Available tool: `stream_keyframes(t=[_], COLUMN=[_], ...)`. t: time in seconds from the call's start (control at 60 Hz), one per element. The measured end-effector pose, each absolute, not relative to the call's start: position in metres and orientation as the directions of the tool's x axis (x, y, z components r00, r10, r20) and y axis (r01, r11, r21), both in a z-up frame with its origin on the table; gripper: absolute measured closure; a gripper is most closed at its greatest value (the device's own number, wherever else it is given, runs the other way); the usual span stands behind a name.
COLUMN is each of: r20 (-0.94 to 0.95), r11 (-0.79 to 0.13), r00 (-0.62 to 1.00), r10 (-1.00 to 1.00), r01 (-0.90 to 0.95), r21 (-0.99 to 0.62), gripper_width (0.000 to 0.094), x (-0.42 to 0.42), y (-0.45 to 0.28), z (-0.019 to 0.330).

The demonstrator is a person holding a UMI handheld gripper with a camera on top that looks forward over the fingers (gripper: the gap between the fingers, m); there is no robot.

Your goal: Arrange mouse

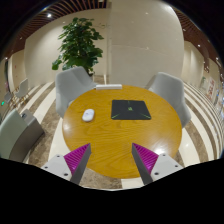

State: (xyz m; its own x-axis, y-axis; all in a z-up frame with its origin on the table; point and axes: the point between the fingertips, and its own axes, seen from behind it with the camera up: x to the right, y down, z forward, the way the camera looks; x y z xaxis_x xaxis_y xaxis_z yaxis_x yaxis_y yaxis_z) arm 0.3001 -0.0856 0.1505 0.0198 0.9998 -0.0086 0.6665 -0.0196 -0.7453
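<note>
the gripper [112, 157] hung above the near rim of the round wooden table [120, 150], its two fingers spread wide apart with nothing between them, the magenta pads [76, 158] facing each other across bare tabletop. the white mouse [88, 115] lay well beyond the fingers and off toward the left one, resting flat on the wood. the black mouse mat [129, 109] lay beyond the fingers too, nearer the right one, apart from the mouse. that gap suggested the mouse had yet to go onto the mat, which seemed the sensible home for it. the open jaws looked ready for a reach forward. grey chairs [72, 85] ringed the table, and a potted plant [79, 42] stood far behind.
</note>
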Motion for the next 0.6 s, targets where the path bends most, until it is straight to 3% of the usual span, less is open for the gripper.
stream_keyframes(t=[0.267,0.6], r20=[-0.038,-0.040], r11=[0.024,0.020], r00=[-0.077,-0.073], r10=[0.996,0.997], r01=[0.678,0.677], r21=[-0.734,-0.736], gripper_width=[0.0068,0.0066], x=[0.280,0.224], y=[-0.179,-0.220], z=[0.128,0.090])
